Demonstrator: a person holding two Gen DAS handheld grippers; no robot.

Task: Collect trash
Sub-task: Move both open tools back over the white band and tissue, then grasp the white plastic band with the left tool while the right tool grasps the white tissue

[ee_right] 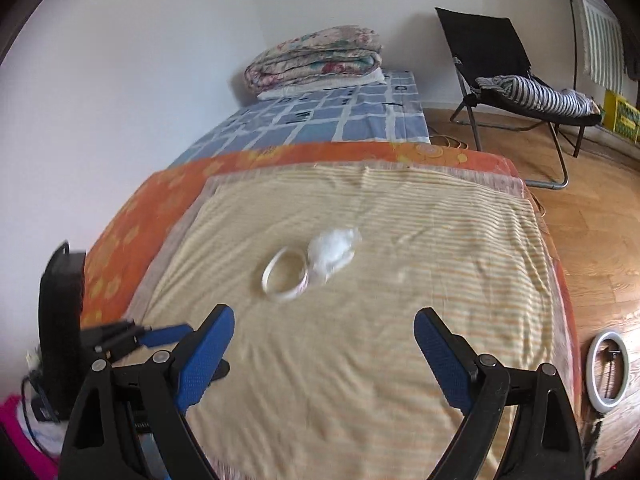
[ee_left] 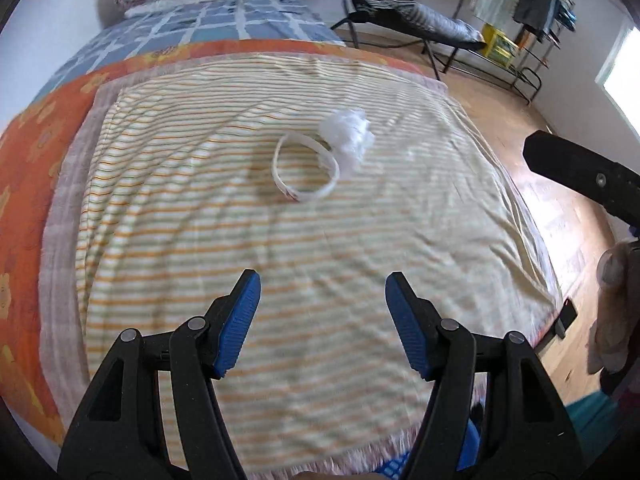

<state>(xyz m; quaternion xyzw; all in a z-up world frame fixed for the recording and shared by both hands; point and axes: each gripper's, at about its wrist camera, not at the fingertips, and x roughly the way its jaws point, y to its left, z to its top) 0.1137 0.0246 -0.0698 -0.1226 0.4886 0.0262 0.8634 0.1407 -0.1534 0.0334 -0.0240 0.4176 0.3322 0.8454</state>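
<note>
Both empty and spread wide — the left hand-held gripper [ee_left: 322, 282] and right hand-held gripper [ee_right: 324, 318] hover over the striped bedsheet [ee_left: 280, 264]. Ahead of both lie a white tape ring [ee_left: 306, 170] and a crumpled white wad [ee_left: 352, 136] — touching.

Both wrist views look forward and down over the bed [ee_left: 280, 280] from near its foot. They share the ring [ee_left: 306, 168] and wad [ee_left: 352, 140] at frame centre, and the chair [ee_right: 500, 64] upper right.
</note>
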